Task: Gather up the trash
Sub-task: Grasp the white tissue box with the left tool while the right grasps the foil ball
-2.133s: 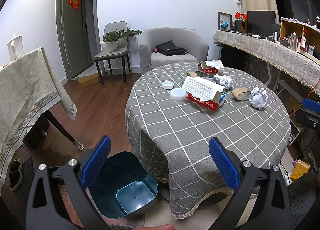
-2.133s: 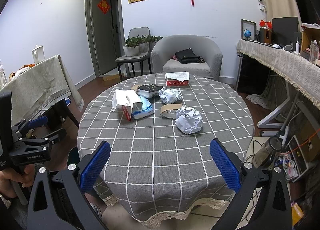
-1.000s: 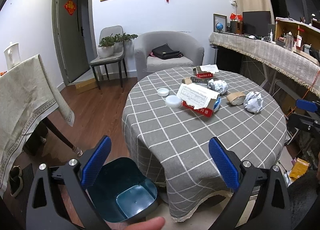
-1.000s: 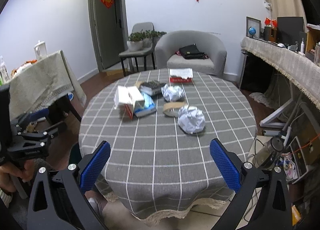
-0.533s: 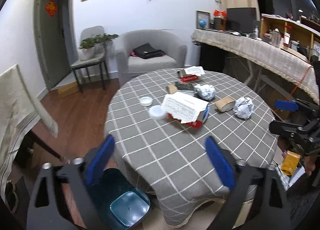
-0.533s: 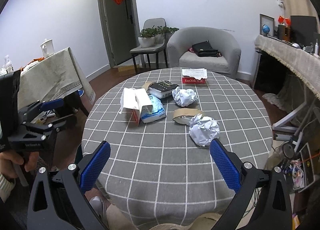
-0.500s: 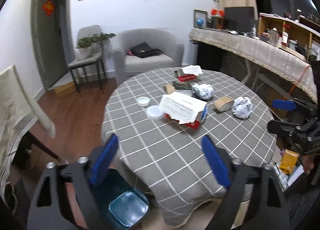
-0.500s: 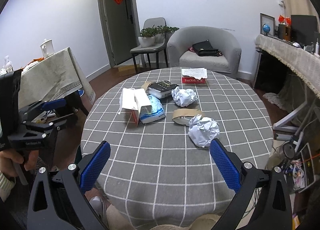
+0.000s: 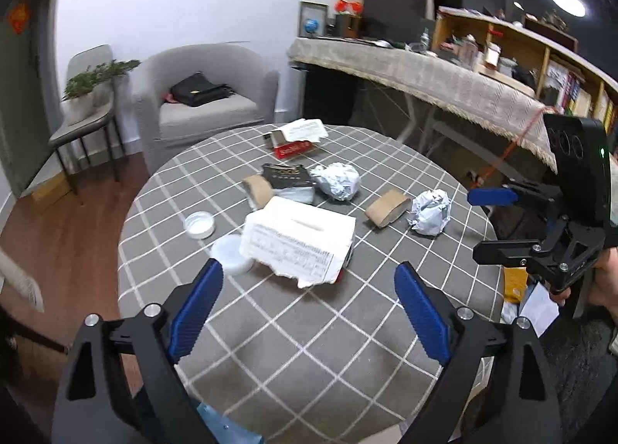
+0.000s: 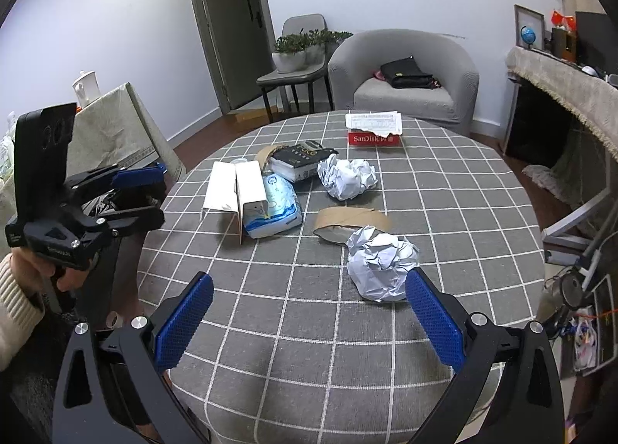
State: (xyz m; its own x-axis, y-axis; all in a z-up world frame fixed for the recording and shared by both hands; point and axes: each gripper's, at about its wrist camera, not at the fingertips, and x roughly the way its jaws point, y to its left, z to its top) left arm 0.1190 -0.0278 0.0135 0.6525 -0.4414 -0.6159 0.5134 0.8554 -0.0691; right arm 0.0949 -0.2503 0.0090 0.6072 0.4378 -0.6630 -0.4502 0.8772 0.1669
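Observation:
Trash lies on a round table with a grey checked cloth. A crumpled white paper ball lies just ahead of my open, empty right gripper; it also shows in the left wrist view. Behind it are a flattened cardboard tube, a second paper ball, a torn white box and a blue-white packet. My left gripper is open and empty over the table's near edge, facing the torn white box.
A teal bin peeks out below the table edge by my left gripper. Two white lids lie at the table's left. A red SanDisk box, a grey armchair and a long side table stand behind.
Both grippers have moved forward and in over the table. The trash is closer in both views, and the bin has slid almost out of the left wrist view.

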